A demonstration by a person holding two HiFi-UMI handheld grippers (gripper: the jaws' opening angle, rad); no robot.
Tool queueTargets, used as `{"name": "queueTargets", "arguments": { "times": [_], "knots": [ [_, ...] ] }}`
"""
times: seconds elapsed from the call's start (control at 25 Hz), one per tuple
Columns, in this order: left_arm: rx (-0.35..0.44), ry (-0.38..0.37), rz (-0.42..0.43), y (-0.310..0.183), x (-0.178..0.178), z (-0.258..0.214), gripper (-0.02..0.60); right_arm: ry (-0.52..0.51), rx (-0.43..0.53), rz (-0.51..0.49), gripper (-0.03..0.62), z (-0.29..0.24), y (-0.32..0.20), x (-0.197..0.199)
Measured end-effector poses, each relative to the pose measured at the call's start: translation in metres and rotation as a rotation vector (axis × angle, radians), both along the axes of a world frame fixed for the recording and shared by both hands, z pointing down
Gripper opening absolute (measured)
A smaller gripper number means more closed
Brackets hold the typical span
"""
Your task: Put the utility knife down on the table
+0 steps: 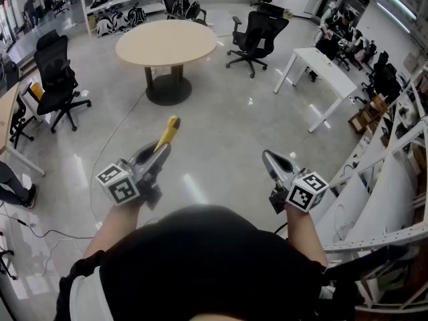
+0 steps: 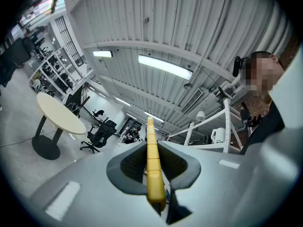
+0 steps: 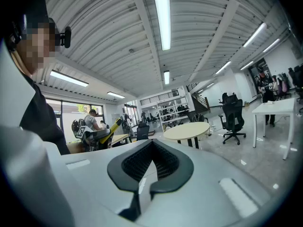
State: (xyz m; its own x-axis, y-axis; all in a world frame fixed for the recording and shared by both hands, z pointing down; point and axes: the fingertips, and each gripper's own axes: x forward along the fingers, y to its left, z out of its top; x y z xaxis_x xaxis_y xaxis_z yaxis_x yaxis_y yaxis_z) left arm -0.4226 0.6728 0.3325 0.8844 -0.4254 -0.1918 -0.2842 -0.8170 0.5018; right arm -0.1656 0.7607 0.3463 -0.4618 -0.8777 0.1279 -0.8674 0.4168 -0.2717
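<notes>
Utility knife [image 1: 170, 131] clamped in left gripper [image 1: 159, 156], centre-left of frame.
Shut, empty jaws on right gripper [image 1: 269, 158]; round table [image 1: 167, 42] well apart, upper centre.

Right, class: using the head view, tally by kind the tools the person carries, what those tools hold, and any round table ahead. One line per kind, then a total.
Grippers: 2 (left gripper, right gripper)
Utility knife: 1, yellow, in the left jaws
Round table: 1
Total: 4
</notes>
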Motion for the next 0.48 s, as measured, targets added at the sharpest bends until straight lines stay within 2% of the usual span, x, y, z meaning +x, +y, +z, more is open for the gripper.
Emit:
{"name": "queueTargets", "arguments": {
  "times": [0.48],
  "knots": [
    [-0.003,-0.004,-0.005,-0.0048,0.0003,0.0015,0.057,0.0,-0.002,-0.013,0.012,-0.0002,-0.0095,-0.0016]
  ]
}}
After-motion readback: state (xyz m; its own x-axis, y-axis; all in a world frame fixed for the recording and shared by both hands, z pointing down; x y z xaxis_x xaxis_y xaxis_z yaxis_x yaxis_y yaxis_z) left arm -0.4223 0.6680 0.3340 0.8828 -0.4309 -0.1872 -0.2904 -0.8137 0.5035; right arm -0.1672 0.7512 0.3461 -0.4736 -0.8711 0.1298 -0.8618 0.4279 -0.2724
